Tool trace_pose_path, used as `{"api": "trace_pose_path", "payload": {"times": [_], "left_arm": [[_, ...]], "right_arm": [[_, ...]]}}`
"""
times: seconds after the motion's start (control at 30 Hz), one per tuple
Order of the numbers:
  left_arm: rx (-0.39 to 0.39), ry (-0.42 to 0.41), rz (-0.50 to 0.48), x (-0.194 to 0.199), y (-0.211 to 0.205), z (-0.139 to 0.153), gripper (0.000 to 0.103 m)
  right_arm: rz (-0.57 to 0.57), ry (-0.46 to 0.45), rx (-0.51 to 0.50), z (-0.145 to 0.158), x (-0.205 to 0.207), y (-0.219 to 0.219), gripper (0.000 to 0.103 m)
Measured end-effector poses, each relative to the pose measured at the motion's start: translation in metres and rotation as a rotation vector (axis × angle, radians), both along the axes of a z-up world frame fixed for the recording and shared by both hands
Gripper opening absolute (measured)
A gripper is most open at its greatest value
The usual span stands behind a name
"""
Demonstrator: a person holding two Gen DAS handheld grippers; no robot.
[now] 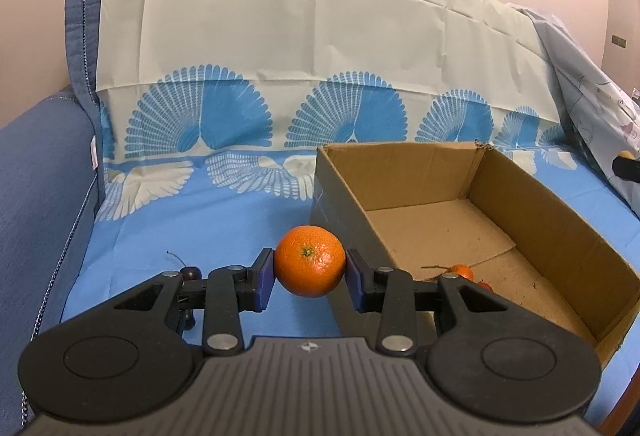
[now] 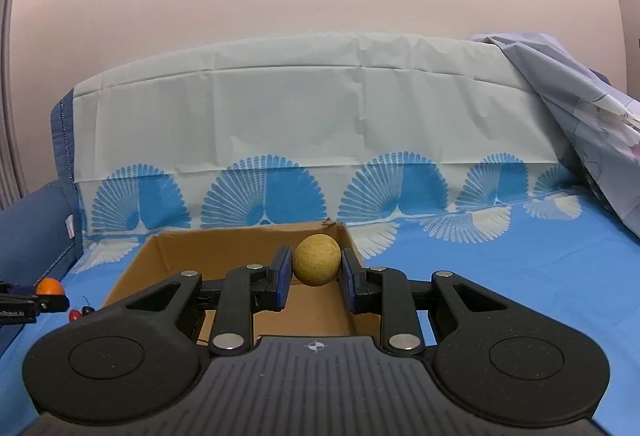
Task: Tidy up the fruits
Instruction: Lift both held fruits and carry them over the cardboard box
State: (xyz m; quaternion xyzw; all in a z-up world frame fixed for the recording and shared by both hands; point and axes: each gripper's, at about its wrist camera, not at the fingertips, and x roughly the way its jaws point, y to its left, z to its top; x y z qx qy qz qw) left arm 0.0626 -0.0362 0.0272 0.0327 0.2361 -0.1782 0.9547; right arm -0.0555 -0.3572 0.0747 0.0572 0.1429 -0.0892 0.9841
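**Two fruits held over a draped sofa beside an open cardboard box**

In the left wrist view, the left gripper (image 1: 310, 268) is clamped on an orange mandarin (image 1: 310, 261), its blue pads pressing the fruit's two sides, stem end facing the camera. The fruit sits at centre frame, just left of the near corner of the cardboard box (image 1: 560, 232), whose tall left wall stands between it and the box floor. Inside the box, low and partly hidden behind the gripper's right linkage, lie a small orange fruit with a stem (image 1: 461, 271) and a bit of something red beside it. At lower left, behind the left linkage, dark cherries (image 1: 190, 273) with a thin stalk rest on the blue patterned sheet (image 1: 224, 220) that covers the sofa seat and runs up the backrest. A blue sofa arm (image 1: 36, 180) fills the left edge; a pale crumpled cloth (image 1: 592, 92) hangs at the right.

In the right wrist view, the right gripper (image 2: 317, 268) is closed on a tan, rough-skinned round fruit (image 2: 317, 260), held above the box's open top near its far right corner. At the left edge, the other gripper's tip and its mandarin show, with small red and dark fruits on the sheet just below them.
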Motion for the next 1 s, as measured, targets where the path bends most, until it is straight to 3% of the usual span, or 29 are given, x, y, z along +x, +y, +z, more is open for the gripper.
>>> {"api": "trace_pose_path", "payload": {"times": [0.37, 1.0], "left_arm": [[-0.039, -0.031, -0.052, -0.005, -0.023, 0.000, 0.042], [-0.048, -0.055, -0.158, -0.009, -0.059, -0.007, 0.042]], "right_arm": [[-0.032, 0.029, 0.046, -0.006, 0.014, -0.009, 0.027], [-0.021, 0.058, 0.004, -0.008, 0.022, -0.001, 0.027]]}}
